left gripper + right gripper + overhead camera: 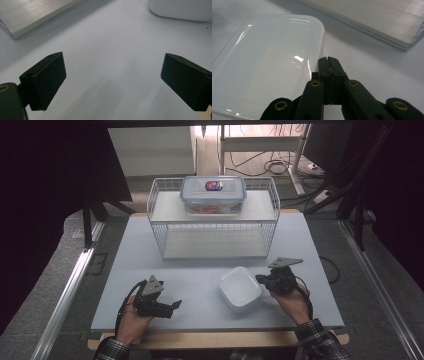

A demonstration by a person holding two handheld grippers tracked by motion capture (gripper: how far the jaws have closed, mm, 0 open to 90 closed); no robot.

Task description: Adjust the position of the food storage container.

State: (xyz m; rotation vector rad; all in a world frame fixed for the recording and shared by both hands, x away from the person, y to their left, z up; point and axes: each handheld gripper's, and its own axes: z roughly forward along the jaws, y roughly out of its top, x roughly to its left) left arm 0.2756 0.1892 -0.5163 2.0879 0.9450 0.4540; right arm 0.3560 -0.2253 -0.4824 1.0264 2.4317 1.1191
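With the right hand-held gripper [328, 60] pressed together beside the white dish [269, 62], nudge its rim gently; the left hand-held gripper [112, 82] waits spread.

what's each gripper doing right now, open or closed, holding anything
left gripper: open, empty.
right gripper: shut, empty, beside the white dish.

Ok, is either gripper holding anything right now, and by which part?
Nothing is held: the left gripper is open over bare table, and the right gripper is shut empty beside the white dish.
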